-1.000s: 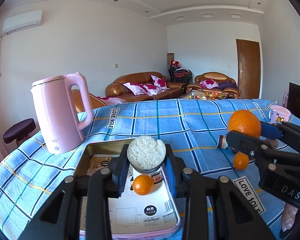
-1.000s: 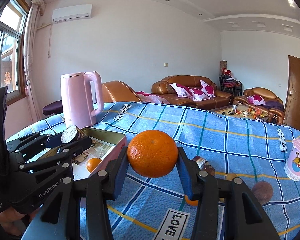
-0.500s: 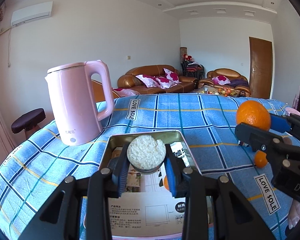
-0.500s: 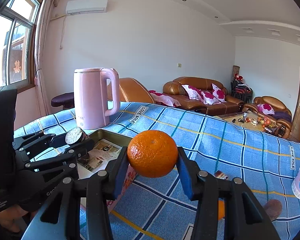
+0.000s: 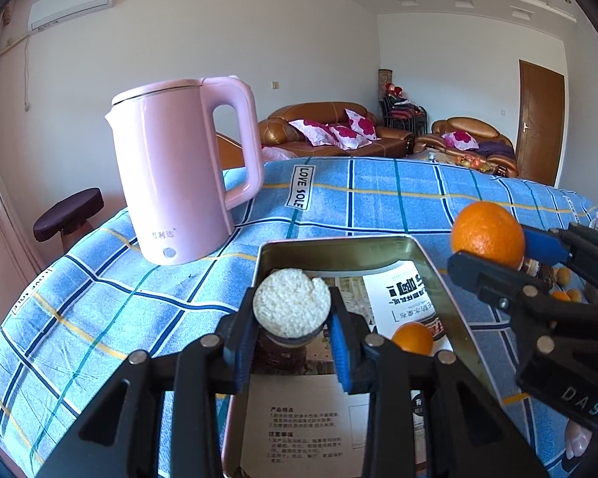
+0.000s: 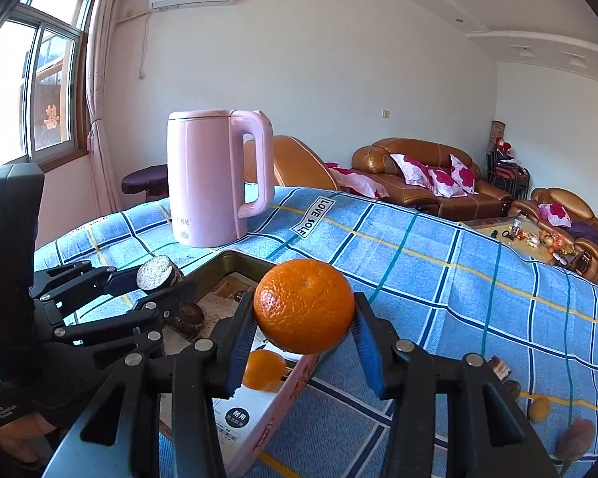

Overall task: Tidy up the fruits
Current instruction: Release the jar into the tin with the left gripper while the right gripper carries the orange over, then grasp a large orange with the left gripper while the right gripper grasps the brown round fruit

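My left gripper (image 5: 293,318) is shut on a round dark piece with a white grainy top (image 5: 291,302), held over the open metal tin (image 5: 339,245). In the tin lie a small orange (image 5: 412,338) and a dark brown lump (image 5: 279,352) under the held piece. To its right, my right gripper (image 6: 305,318) is shut on a large orange (image 6: 305,304), which hangs just above the tin's right rim (image 6: 243,259). The right wrist view also shows the left gripper (image 6: 159,283), its held piece (image 6: 155,275) and the small orange (image 6: 263,370).
A tall pink kettle (image 5: 179,167) stands on the blue checked cloth (image 5: 358,199) just beyond the tin's far left corner. Loose small fruits (image 6: 540,408) lie on the cloth to the right of the tin. Printed paper (image 5: 307,426) lines the tin's bottom.
Both grippers have travelled left toward the kettle with their loads. The left one now sits farther in over the tin, and the large orange has come up to the tin's right rim.
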The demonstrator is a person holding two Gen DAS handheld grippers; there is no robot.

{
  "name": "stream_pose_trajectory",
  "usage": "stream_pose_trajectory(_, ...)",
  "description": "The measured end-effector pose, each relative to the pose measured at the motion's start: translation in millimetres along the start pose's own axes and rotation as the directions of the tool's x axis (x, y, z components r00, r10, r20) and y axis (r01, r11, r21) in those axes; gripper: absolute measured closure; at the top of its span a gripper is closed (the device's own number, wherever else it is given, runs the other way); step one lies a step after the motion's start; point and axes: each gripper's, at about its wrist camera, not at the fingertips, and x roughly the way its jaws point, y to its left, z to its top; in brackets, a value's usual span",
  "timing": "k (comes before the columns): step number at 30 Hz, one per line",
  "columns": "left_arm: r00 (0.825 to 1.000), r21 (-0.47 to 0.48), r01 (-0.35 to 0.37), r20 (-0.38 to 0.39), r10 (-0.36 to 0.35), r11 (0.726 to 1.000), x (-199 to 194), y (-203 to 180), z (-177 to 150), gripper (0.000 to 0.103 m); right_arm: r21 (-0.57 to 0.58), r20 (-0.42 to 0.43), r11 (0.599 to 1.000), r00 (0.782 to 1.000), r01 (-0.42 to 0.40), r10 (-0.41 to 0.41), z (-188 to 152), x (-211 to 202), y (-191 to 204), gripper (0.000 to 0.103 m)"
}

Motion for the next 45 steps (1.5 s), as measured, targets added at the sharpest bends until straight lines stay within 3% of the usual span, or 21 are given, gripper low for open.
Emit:
stream_pose_trajectory(12, 0.998, -0.005, 0.010, -0.067, -0.010, 1.000, 16.3, 4.7, -5.5, 0.068, -0.027, -0.113, 0.999, 0.993, -0.034, 0.031, -7.9, 47.3, 13.2, 0.054)
stream_pose_trajectory(35, 0.997, 0.005, -0.015, -0.075, 0.016, 1.000, 19.2, 3.1, -4.6, 0.066, 0.012, -0.120, 0.999, 0.992, -0.040, 0.041, -7.9, 55.9, 6.2, 0.052)
stream_pose_trajectory(41, 0.997, -0.003, -0.038, -0.064, 0.038, 0.999, 17.2, 4.4, -4.7, 0.050, 0.035, -0.089, 0.999, 0.995, -0.032, 0.035, -8.3, 50.2, 1.4, 0.050)
stream_pose_trajectory(45, 0.998, -0.021, -0.042, -0.055, 0.041, 0.999, 16.0, 8.9, -4.6, 0.036, 0.063, -0.062, 0.998, 0.998, -0.012, 0.016, -8.8, 43.5, -4.3, 0.043)
